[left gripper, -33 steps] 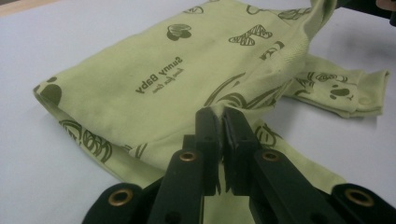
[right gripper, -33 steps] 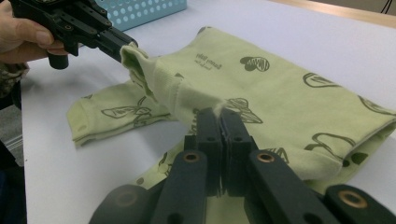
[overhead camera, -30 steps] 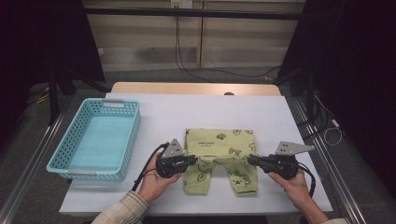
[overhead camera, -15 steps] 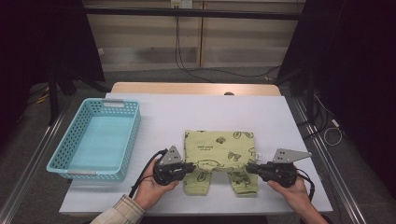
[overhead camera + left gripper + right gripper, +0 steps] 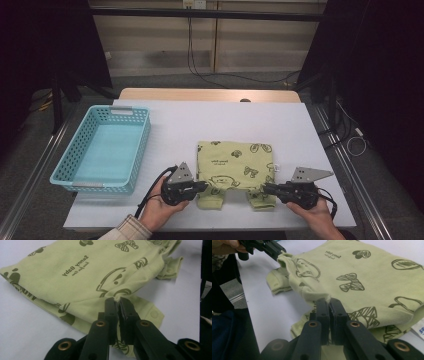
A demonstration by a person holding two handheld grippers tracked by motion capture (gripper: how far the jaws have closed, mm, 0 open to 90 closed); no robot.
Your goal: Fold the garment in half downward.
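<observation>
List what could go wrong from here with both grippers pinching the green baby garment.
1. The left gripper and right gripper each pinch only a thin edge of the garment; a tug could pull the fabric free.
2. The lower layer lies loose on the table, so the fold may bunch or skew.
3. Uneven pulls could leave the fold crooked.

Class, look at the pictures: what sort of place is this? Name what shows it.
Probably a lab or recording workspace, not a home: a white table framed by metal rails, loose cables on the floor behind, and dark curtains at the sides.
</observation>
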